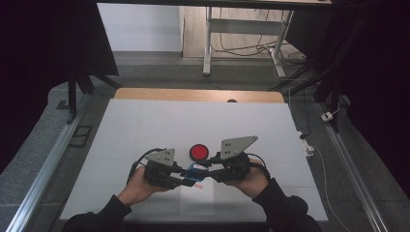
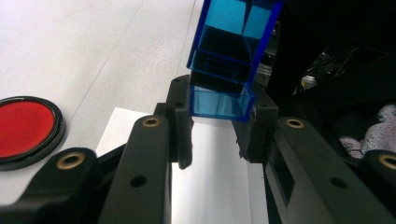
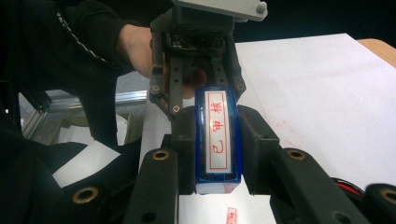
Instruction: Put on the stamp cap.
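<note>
Near the table's (image 1: pixel 145 121) front edge, both my left gripper (image 2: pixel 218 126) and right gripper (image 3: pixel 218 149) clamp the blue transparent plastic stamp (image 3: pixel 218 135): light, rigid, slick-sided, best pinched across flat walls.

The stamp (image 3: pixel 217 135) has a clear blue body and a white label with red characters inside a thin red frame. Its cover (image 2: pixel 229 56) is transparent blue. The round pad (image 1: pixel 198 152) is bright red with a black rim. Both grippers are black with brass-coloured rivets and grey top plates. The table (image 1: pixel 145 130) is white, and the paper sheet (image 3: pixel 219 210) is white with a small red print.
</note>
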Available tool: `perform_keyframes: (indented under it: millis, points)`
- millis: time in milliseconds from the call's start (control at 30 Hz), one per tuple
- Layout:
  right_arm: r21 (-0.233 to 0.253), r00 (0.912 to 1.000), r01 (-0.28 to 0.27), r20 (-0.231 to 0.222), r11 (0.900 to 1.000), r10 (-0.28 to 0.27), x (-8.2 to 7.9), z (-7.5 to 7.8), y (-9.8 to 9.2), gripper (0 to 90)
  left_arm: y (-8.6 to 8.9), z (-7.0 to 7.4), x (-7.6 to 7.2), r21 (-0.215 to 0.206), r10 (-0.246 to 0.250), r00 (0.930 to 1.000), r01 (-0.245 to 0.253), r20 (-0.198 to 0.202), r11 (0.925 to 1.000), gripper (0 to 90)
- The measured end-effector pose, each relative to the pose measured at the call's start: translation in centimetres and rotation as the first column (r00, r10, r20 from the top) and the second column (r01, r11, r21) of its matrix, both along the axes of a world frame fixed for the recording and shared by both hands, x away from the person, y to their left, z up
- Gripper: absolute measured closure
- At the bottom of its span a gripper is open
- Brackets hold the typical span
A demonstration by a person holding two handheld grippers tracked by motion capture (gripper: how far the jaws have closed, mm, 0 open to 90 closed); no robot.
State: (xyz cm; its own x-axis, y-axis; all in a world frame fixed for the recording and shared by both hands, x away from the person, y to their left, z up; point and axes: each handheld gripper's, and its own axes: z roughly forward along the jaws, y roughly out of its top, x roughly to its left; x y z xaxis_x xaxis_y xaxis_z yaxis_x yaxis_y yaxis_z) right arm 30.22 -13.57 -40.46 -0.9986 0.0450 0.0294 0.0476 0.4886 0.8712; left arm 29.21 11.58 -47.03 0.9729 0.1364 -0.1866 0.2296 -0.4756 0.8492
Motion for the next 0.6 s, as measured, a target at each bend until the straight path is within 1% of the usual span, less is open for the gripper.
perform_keyframes:
  millis: [200, 367, 533, 600]
  points:
    - [0.005, 0.9999, -0.015, -0.001, 1.0, 0.015, -0.04, 0.03, -0.01, 70.2, 0.09, 0.0, -0.03, -0.009, -0.017, 0.9998, 0.017, 0.009, 0.9998, 69.0]
    - [0.02, 0.9996, -0.026, -0.005, 0.999, 0.027, -0.03, 0.04, -0.06, 70.2, 0.21, 0.04, -0.07, -0.026, -0.031, 0.9994, 0.031, 0.018, 0.9992, 69.1]
    - [0.031, 0.999, -0.04, -0.016, 0.999, 0.04, -0.04, 0.08, -0.08, 70.2, 0.3, 0.09, -0.14, -0.038, -0.051, 0.9981, 0.052, 0.035, 0.9979, 69.1]
    - [0.028, 0.9987, -0.047, -0.017, 0.998, 0.048, -0.08, 0.05, -0.01, 70.2, 0.29, 0.14, -0.15, -0.053, -0.061, 0.9977, 0.062, 0.031, 0.9967, 69.1]
